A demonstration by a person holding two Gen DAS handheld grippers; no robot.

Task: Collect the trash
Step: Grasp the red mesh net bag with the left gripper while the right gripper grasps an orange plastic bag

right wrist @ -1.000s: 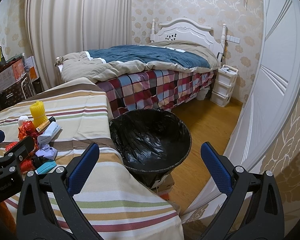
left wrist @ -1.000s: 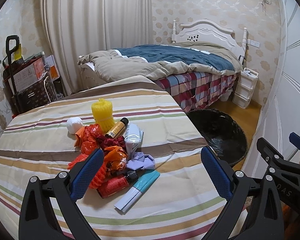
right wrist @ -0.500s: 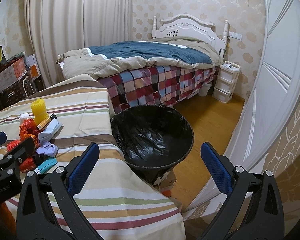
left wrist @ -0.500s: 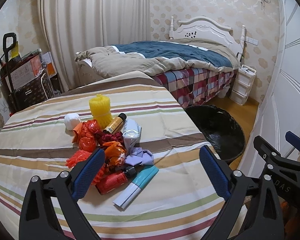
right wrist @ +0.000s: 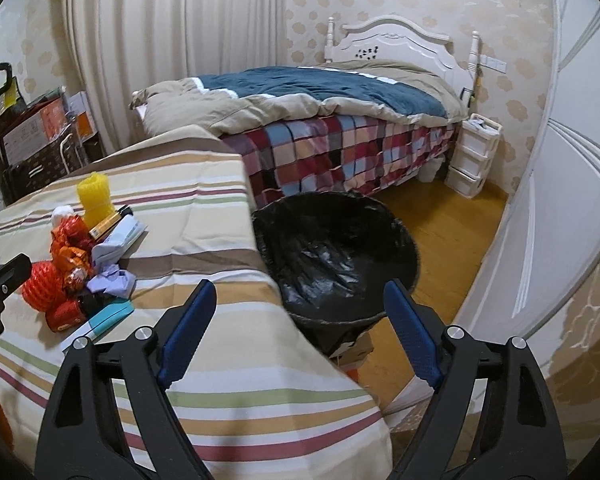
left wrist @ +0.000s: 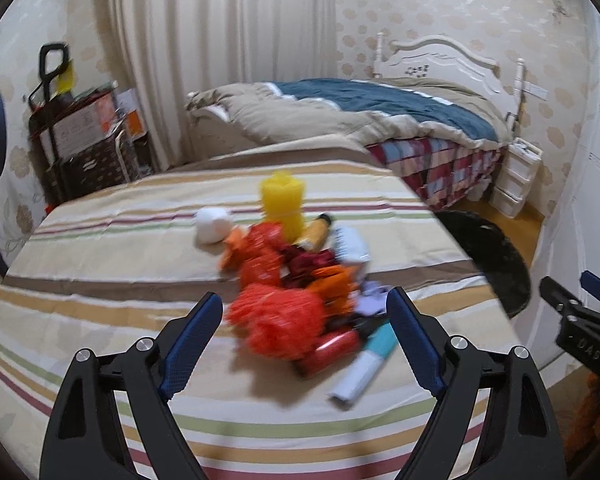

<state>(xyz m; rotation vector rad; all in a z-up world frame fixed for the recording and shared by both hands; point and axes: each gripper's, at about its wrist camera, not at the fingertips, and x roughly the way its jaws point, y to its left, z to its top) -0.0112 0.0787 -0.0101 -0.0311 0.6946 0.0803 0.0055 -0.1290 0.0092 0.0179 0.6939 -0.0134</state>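
Note:
A pile of trash lies on the striped tablecloth (left wrist: 100,272): a red-orange net ball (left wrist: 278,322), a yellow foam net (left wrist: 283,204), a white ball (left wrist: 212,224), a red bottle (left wrist: 328,352), a teal-and-white tube (left wrist: 364,364) and crumpled wrappers. My left gripper (left wrist: 304,336) is open and empty, its jaws standing either side of the net ball, just short of it. My right gripper (right wrist: 300,328) is open and empty over the table's corner, facing the black-lined trash basket (right wrist: 336,252) on the floor. The pile also shows in the right wrist view (right wrist: 80,264).
A bed (right wrist: 340,120) with a checked cover stands behind the basket. A white drawer unit (right wrist: 472,156) is beside it. A loaded cart (left wrist: 84,140) stands at the back left. A white door (right wrist: 560,200) is on the right.
My left gripper has moved forward and to the left, closer to the trash pile, so the red net ball now lies between its jaws. The right gripper has barely shifted.

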